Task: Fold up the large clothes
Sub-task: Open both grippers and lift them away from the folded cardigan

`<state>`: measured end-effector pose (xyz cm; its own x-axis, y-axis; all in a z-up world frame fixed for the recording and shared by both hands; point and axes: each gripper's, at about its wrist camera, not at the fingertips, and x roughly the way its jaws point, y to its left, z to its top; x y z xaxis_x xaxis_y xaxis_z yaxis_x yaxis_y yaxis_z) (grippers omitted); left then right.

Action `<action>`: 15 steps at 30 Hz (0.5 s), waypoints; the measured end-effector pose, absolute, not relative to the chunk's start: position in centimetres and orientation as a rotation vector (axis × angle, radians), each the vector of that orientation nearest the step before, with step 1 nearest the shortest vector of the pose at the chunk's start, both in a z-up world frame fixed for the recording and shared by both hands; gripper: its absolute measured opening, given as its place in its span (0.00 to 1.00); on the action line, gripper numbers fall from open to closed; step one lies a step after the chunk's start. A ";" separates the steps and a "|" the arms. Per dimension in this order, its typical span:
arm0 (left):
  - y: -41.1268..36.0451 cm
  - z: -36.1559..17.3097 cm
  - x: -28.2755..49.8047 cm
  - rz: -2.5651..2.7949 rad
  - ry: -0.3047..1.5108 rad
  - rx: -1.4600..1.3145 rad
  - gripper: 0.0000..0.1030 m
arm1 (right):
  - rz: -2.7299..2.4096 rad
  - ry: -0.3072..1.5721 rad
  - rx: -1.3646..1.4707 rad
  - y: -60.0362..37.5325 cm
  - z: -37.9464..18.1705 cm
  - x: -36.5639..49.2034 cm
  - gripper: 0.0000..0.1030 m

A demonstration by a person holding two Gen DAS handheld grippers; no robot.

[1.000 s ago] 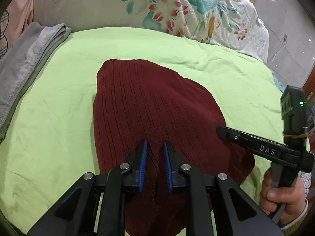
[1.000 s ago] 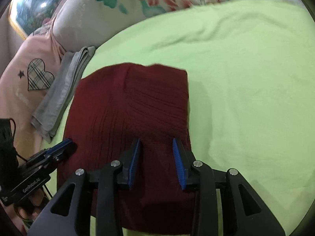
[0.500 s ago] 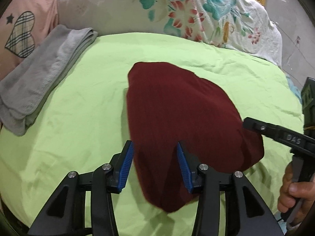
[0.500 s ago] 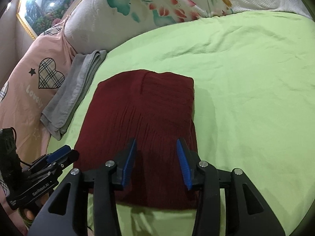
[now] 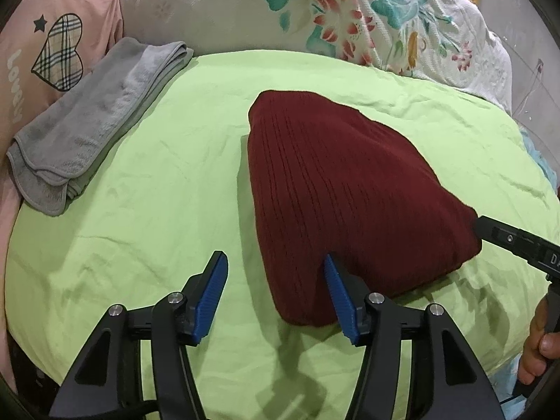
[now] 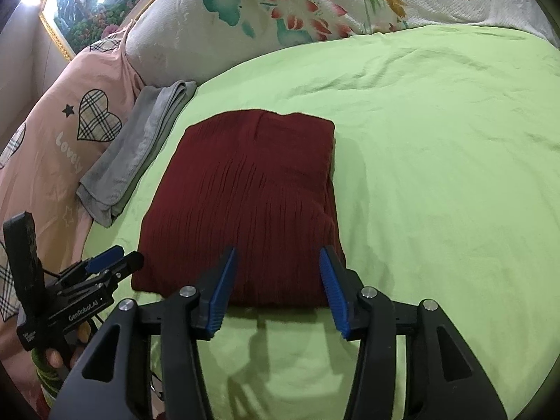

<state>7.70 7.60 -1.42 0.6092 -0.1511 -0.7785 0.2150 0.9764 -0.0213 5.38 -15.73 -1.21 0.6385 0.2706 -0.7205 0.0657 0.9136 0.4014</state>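
Observation:
A dark red ribbed knit sweater lies folded into a thick rectangle on the light green bedsheet. My left gripper hovers at its near left corner with the jaws opening. The blue pads press on nothing. My right gripper hangs over the near edge of the sweater, its jaws also opening and holding no cloth. In the left wrist view the right gripper sits at the sweater's right corner, held by a hand. The right wrist view shows the left gripper at the lower left.
A folded grey towel lies at the left of the sheet. Behind it are a pink pillow with a plaid heart and a white floral quilt. A framed picture hangs beyond.
Both grippers have pulled back from the sweater and their jaws have spread apart. The sweater stays folded on the sheet.

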 end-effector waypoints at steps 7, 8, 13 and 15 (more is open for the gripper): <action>8.8 -1.6 6.5 -0.224 0.891 0.072 0.65 | 0.109 0.903 0.412 -15.6 -2.0 3.9 0.50; 9.1 -1.7 6.3 -0.228 0.892 0.068 0.67 | 0.109 0.907 0.409 -15.6 -2.1 3.6 0.50; 10.7 -2.2 4.2 -0.240 0.902 0.041 0.73 | 0.103 0.913 0.352 -15.1 -2.2 1.4 0.69; 11.3 -2.7 3.3 -0.248 0.910 0.032 0.75 | 0.104 0.932 0.324 -14.7 -2.8 0.6 0.70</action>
<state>3.33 11.33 -2.70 0.5873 -0.1991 -0.7845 0.2259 0.9711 -0.0774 0.56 -14.73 -2.76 0.5949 0.2267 -0.7712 0.0513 0.9467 0.3179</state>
